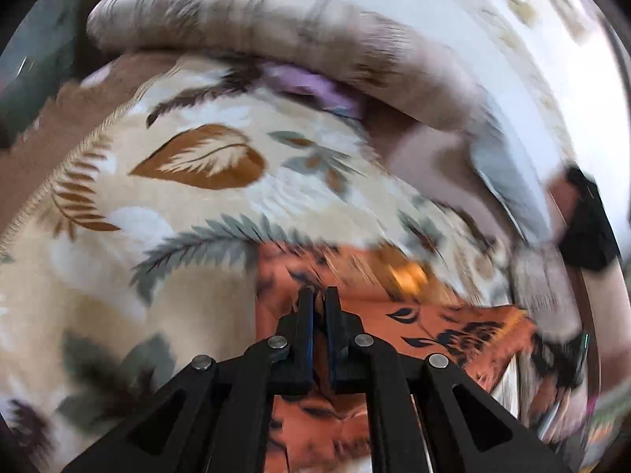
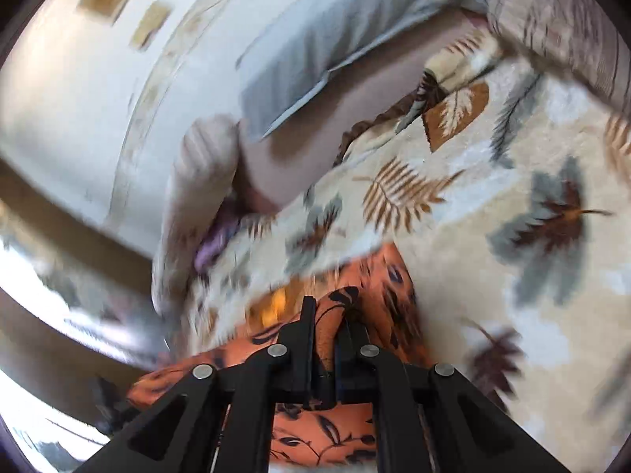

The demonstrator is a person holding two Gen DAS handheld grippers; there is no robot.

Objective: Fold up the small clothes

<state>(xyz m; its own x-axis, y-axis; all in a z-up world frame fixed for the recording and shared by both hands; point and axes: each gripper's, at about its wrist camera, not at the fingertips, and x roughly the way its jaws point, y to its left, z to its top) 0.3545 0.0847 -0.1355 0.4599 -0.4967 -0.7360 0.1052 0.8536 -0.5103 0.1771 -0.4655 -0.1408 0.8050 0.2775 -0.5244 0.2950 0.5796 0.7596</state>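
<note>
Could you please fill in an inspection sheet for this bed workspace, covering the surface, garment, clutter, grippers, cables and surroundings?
Surface: leaf-print blanket covers the bed; frames are blurred.
Job's things: orange leaf-print garment lies on the blanket, partly lifted at both grippers.
Clutter: purple cloth tucked under a striped pillow; grey pillow near the wall.
Grippers: left gripper shut on the garment; right gripper shut on the garment.
Cables: nothing seen.
Surroundings: white wall with framed pictures.
</note>
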